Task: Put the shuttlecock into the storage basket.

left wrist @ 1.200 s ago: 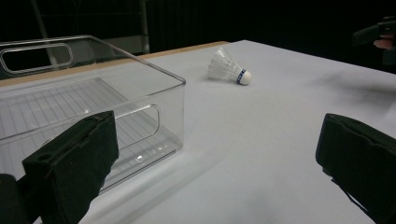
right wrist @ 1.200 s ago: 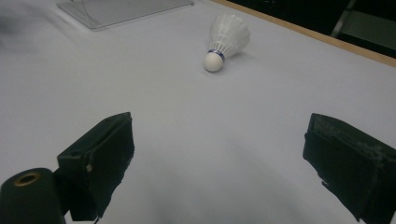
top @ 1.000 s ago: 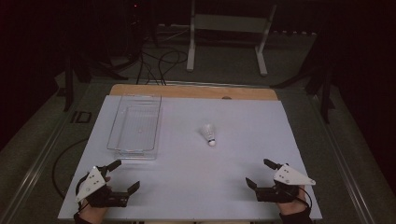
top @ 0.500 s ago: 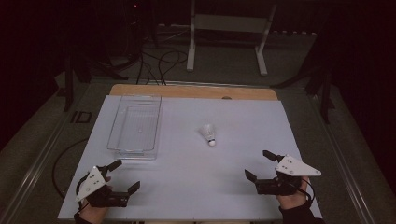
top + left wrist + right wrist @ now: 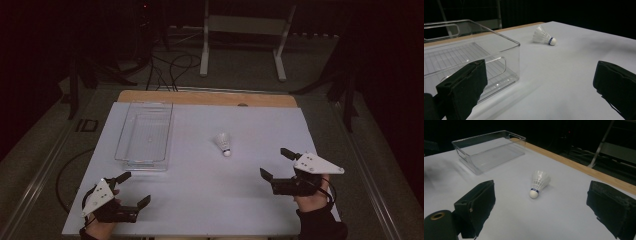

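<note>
My right gripper (image 5: pixel 276 163) and left gripper (image 5: pixel 134 188) both gape, empty. Risk: squeezing the shuttlecock (image 5: pixel 223 143) by its feathers would crush them, or flick it off the desk (image 5: pixel 210 200).

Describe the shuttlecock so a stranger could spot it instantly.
Start at the white table, then find the clear plastic bin on its left half. To the bin's right lies the shuttlecock, alone: small, white-feathered, with a blue-banded cork tip.
</note>
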Available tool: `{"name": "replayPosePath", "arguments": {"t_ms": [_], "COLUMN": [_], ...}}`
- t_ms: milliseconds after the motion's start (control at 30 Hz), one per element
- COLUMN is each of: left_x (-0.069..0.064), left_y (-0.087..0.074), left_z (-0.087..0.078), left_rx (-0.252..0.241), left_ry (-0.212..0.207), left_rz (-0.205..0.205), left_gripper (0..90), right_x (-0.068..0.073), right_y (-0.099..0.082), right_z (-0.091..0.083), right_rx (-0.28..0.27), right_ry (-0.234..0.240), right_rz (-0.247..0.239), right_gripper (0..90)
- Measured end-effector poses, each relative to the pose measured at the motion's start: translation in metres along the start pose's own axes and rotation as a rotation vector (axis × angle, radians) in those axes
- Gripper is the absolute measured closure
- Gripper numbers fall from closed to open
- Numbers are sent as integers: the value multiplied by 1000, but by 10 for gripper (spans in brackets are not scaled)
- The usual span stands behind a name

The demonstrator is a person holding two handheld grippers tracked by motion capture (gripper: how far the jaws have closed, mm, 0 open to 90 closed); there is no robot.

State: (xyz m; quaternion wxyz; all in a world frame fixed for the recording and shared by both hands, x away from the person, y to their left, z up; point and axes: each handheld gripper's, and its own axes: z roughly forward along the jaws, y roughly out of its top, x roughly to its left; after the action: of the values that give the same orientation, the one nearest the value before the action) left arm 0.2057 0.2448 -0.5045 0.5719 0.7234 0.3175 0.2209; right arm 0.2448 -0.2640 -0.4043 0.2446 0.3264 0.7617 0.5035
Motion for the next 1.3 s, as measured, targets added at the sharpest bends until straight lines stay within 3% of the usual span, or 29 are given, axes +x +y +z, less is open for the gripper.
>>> {"name": "replayPosePath", "arguments": {"t_ms": [367, 467, 900, 1067, 1267, 1300], "left_x": [0, -1, -1, -1, -1, -2], "left_y": [0, 0, 0, 0, 0, 0], "left_z": [0, 0, 0, 0, 1, 1], "left_rx": [0, -1, 3, 3, 9, 9], "left_ry": [-2, -4, -11, -12, -16, -19], "left_rz": [2, 1, 7, 7, 10, 10], "left_gripper": [0, 0, 0, 0, 0, 0], "right_x": [1, 6, 12, 12, 14, 15], "right_y": [21, 27, 35, 36, 38, 38], "right_z": [14, 24, 54, 61, 75, 80], "right_rx": [12, 20, 42, 53, 100, 120], "right_ry": [8, 11, 31, 35, 10, 10], "right_rz": [-20, -27, -43, -19, -30, -11], "right_gripper": [80, 80, 81, 81, 80, 80]}}
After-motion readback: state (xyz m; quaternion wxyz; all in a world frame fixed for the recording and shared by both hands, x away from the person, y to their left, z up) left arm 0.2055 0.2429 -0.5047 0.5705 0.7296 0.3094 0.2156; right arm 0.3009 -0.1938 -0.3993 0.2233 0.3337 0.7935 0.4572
